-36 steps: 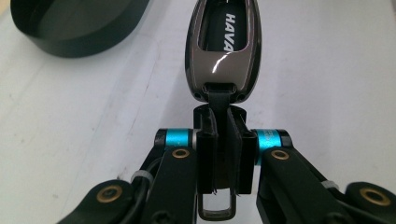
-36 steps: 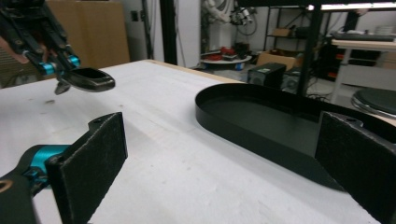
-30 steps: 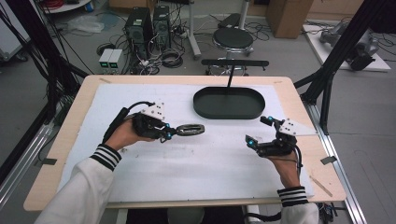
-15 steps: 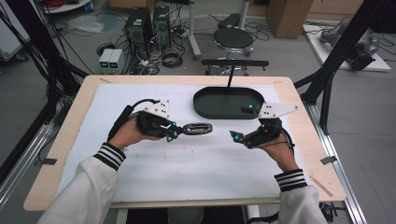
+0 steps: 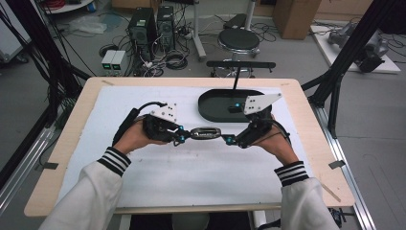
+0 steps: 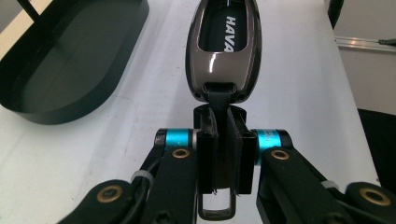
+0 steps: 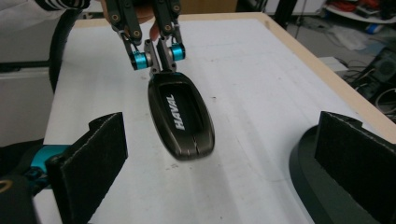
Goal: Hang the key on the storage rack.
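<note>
Left tool (image 6: 219,158) clamped on fob (image 6: 223,51) strap only; right tool (image 7: 224,163) spread wide. Fob may swing or slip if nudged.

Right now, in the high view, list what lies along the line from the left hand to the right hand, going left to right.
Left hand → left gripper → key fob → right gripper → right hand.
</note>
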{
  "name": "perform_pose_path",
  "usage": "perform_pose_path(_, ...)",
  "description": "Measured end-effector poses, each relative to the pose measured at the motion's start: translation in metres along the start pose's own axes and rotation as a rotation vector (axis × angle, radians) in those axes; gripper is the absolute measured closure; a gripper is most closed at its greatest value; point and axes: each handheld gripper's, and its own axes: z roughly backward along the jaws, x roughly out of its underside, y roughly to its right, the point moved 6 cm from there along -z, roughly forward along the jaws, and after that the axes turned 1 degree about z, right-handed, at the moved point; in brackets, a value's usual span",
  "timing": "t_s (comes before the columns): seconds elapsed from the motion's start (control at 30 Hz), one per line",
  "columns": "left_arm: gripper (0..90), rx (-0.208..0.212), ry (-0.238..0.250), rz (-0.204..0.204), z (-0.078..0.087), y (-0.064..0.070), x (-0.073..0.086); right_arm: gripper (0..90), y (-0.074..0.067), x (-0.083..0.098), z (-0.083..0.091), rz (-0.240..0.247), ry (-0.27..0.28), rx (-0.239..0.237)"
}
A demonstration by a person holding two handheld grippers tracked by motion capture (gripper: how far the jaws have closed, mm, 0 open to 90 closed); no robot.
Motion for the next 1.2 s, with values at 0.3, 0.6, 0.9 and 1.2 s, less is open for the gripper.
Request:
perform_pose_path(0.3,83.2,0.004,-0.010,-0.006,-0.002,0.001,-0.005,2.2,-0.005,-0.008,-0.019,0.037,-0.076,-0.063)
perform_pose_path(0.6,83.2,0.002,-0.021,-0.007,-0.002,0.000,-0.004,3.0,-0.008,-0.001,-0.033,0.062,-0.152,-0.101)
perform_pose_path(0.9,83.2,-0.001,-0.029,-0.010,-0.006,-0.002,-0.004,5.6,-0.011,0.001,-0.049,0.073,-0.218,-0.140)
perform_pose_path(1.2,83.2,0.005,-0.042,-0.012,-0.006,-0.002,-0.003,16.7,-0.013,0.004,-0.060,0.081,-0.273,-0.166)
